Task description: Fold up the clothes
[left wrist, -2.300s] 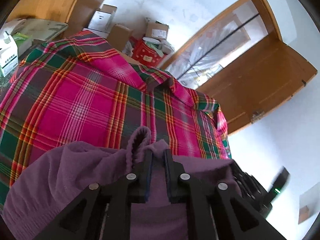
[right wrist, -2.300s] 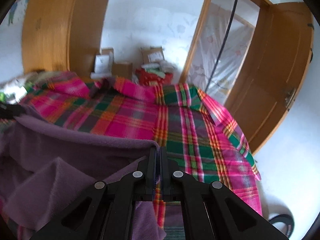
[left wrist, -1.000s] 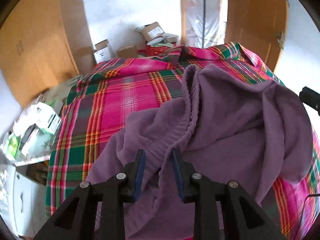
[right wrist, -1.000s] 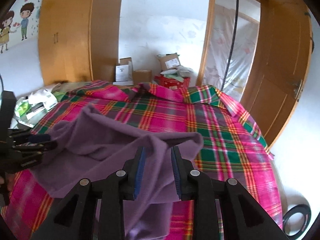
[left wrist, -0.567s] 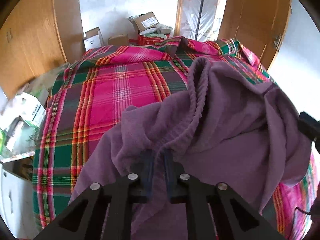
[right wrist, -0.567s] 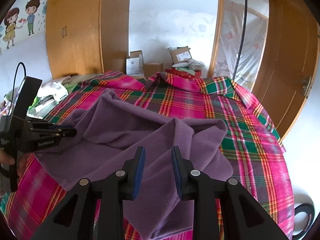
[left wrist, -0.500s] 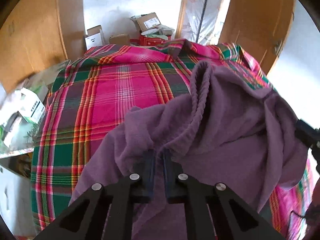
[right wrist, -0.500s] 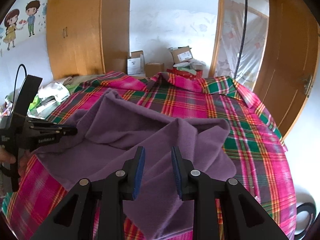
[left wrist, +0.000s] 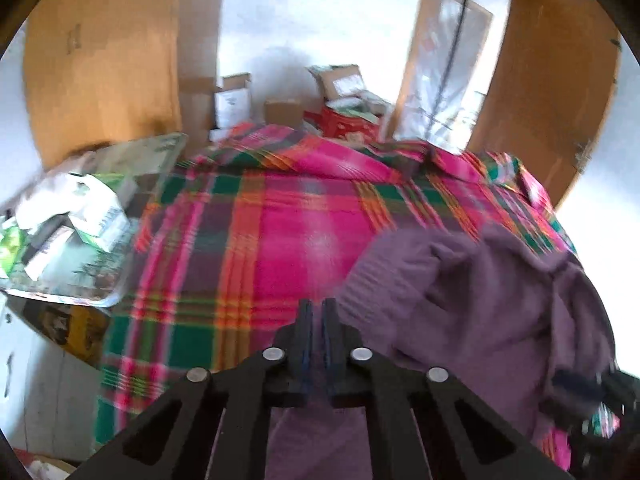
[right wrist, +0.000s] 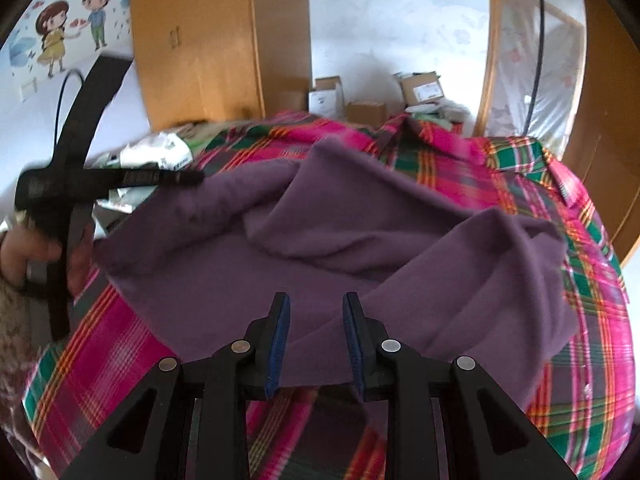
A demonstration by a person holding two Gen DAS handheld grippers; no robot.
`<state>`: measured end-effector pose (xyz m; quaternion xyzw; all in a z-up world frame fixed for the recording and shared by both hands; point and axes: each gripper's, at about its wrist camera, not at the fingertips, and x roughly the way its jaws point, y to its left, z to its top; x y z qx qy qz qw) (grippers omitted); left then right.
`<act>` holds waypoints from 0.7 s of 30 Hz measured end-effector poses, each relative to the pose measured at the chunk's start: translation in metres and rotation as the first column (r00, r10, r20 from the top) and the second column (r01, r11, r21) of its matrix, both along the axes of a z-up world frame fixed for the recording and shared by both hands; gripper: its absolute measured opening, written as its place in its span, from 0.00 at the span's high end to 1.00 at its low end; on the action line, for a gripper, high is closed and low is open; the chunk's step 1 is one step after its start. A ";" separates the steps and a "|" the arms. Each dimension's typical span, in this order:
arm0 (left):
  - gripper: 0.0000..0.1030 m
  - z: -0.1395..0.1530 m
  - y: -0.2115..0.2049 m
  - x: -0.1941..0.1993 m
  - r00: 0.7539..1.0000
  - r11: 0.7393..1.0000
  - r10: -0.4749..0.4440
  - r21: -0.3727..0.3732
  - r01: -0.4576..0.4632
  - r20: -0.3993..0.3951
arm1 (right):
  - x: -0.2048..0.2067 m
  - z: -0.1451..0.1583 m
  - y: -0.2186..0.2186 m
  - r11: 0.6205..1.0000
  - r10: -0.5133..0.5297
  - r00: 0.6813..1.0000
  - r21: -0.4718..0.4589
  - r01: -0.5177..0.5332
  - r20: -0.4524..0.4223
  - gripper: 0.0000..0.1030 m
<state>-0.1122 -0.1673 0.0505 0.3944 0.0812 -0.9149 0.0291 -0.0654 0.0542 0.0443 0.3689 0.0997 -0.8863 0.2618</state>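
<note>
**Purple sweater, half bunched on the bed**

So the purple sweater (right wrist: 360,240) is lying rumpled across the pink-and-green plaid blanket (right wrist: 580,320). The left gripper (left wrist: 318,308) has its jaws pinched nearly together on an edge of the fabric, lifting that corner. The right gripper (right wrist: 316,320) hangs over the near hem, jaws spread apart, gripping nothing. Cardboard boxes (right wrist: 420,88) are stacked by the far wall.

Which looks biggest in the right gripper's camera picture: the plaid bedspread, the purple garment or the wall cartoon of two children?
1. Plaid bedspread, which stretches across the picture.
2. Purple garment, which covers much of it.
3. Wall cartoon, smallest, though it is also farthest away.
</note>
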 end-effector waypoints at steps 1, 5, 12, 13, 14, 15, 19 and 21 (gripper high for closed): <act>1.00 0.001 -0.006 -0.001 1.000 1.000 0.029 -0.012 -0.029 0.000 | 0.001 -0.002 -0.001 1.000 0.001 1.000 0.002 -0.001 0.005 0.72; 1.00 -0.002 -0.029 -0.001 0.997 0.995 0.077 0.057 -0.078 0.023 | 0.004 -0.005 -0.001 1.000 -0.002 1.000 -0.006 0.002 0.016 0.72; 0.85 -0.007 -0.027 0.019 0.997 0.981 -0.029 0.196 0.014 0.074 | 0.006 -0.006 0.009 0.999 -0.029 0.999 -0.021 0.030 0.036 0.73; 0.80 -0.005 -0.021 0.024 0.996 0.979 -0.058 0.200 0.043 0.067 | 0.007 -0.007 0.010 0.999 -0.031 0.999 -0.021 0.032 0.039 0.73; 0.77 -0.003 -0.016 0.027 0.994 0.978 -0.087 0.194 0.074 0.060 | 0.007 -0.008 0.010 0.999 -0.033 0.999 -0.021 0.033 0.042 0.73; 0.77 -0.001 -0.009 0.031 0.992 0.977 -0.115 0.186 0.104 0.047 | 0.008 -0.008 0.010 0.999 -0.034 0.999 -0.021 0.035 0.043 0.73; 0.72 0.002 0.015 0.040 0.972 0.957 -0.237 0.174 0.232 0.008 | 0.011 -0.009 0.011 0.999 -0.036 0.998 -0.027 0.037 0.045 0.72; 0.68 -0.003 0.022 0.035 0.970 0.961 -0.240 0.152 0.232 0.038 | 0.011 -0.010 0.011 0.999 -0.038 0.998 -0.029 0.039 0.047 0.72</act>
